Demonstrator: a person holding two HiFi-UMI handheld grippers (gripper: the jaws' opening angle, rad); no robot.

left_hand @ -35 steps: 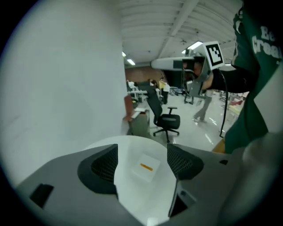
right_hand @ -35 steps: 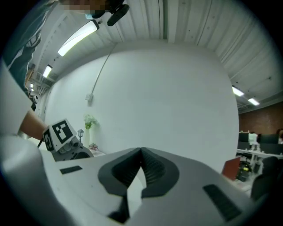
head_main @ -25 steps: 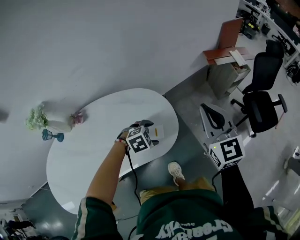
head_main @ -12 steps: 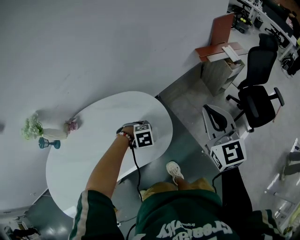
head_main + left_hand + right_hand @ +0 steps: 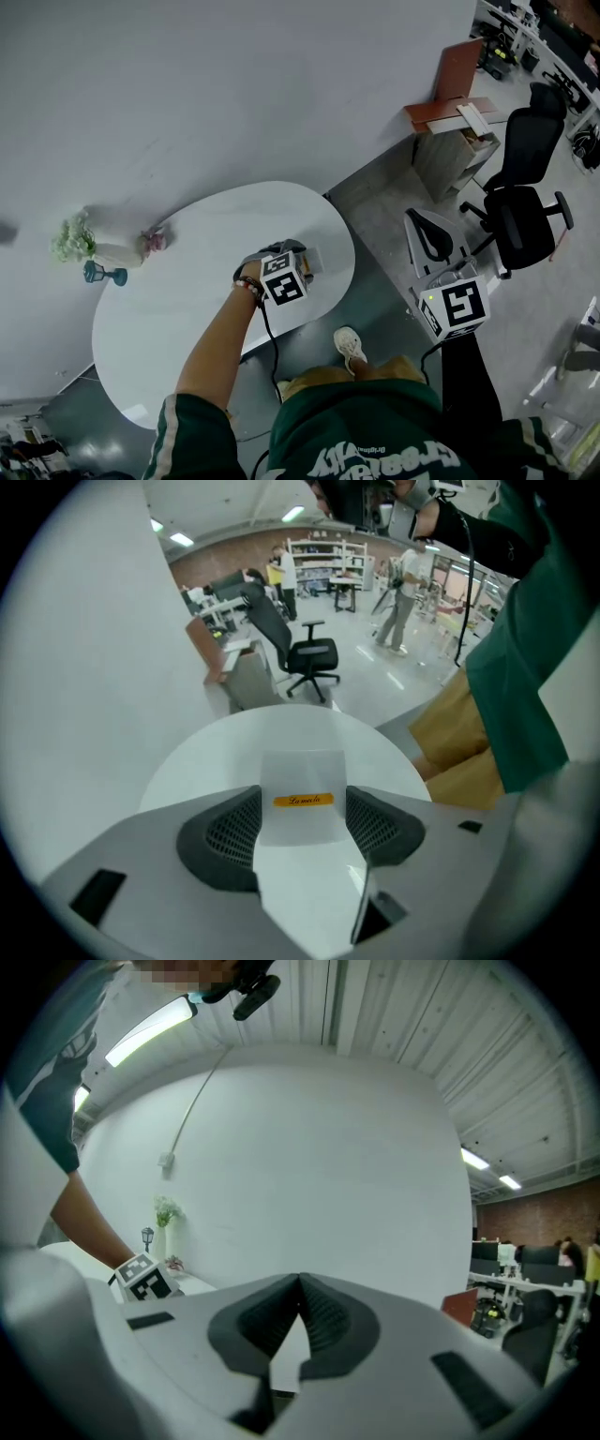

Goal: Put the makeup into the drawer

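Left gripper [image 5: 303, 810], low centre in its own view, has just been closing its jaws onto the white makeup box [image 5: 302, 772] on the white table [image 5: 211, 761], pads touching both sides.

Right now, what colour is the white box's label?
Orange; the label on the white box shows best in left gripper view.

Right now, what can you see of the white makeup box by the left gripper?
The makeup box is white, flat and card-like, with an orange label bearing script. It lies on the white table near its edge, between the left gripper's jaws, which have just been closing; whether they press it is unclear.
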